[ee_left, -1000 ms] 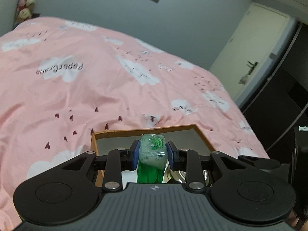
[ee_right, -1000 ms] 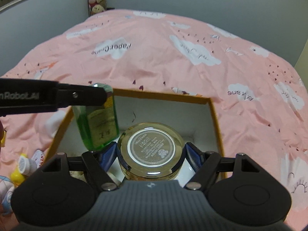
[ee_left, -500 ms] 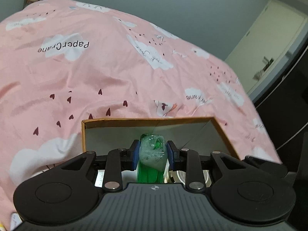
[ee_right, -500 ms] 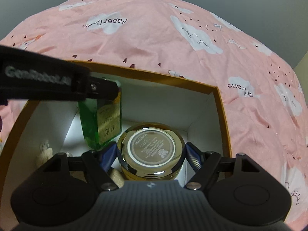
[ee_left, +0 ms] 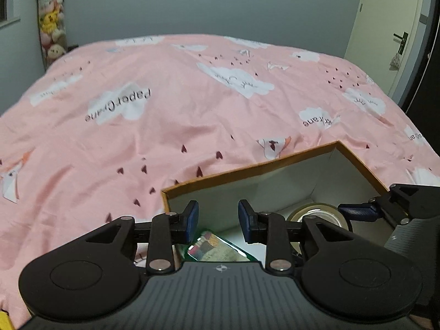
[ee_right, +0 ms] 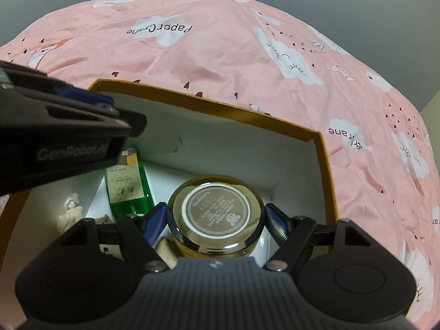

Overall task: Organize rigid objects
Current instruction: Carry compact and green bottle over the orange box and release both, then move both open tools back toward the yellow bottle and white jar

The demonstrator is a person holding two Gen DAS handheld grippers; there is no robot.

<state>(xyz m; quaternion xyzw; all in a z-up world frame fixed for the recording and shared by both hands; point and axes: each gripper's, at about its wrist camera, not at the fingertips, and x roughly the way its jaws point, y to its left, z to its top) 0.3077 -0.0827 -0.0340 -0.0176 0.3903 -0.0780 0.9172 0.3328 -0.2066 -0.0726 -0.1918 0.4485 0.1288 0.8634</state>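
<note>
Your right claw (ee_right: 216, 224) is clamped on the gold jar (ee_right: 216, 214) low inside the box (ee_right: 327, 176), while the left claw (ee_left: 218, 217) hangs spread apart right above the green bottle (ee_right: 129, 187).

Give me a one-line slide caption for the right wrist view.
Right gripper holds a gold-lidded jar inside the orange-rimmed box, beside a green bottle.

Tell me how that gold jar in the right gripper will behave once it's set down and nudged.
The gold jar looks squat and wide, so it probably won't tip. Its polished, mirror-like wall suggests the right gripper pads could slip on it. Round in outline, it may roll only if laid on its side; near the green bottle in the box, a nudge might knock them together.
</note>
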